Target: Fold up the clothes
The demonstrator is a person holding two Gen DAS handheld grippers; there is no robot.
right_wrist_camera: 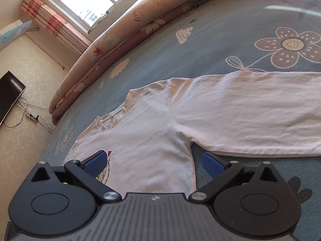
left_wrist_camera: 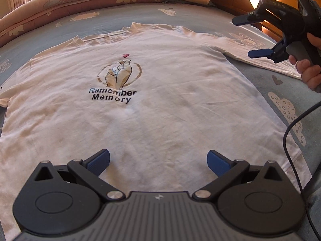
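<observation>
The white T-shirt [left_wrist_camera: 152, 104] lies flat, print up, on the bed [right_wrist_camera: 210, 46], its long sleeve [right_wrist_camera: 250, 110] running sideways just ahead of my right tool [right_wrist_camera: 153, 160] — nearer than my left tool [left_wrist_camera: 158, 160], both spread, gripping nothing.

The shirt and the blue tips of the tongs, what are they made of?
The shirt looks like soft matte cotton knit: it wrinkles and shows stitched seams. The blue tips of the left tongs look like ribbed rubber or plastic; which one is unclear.
</observation>
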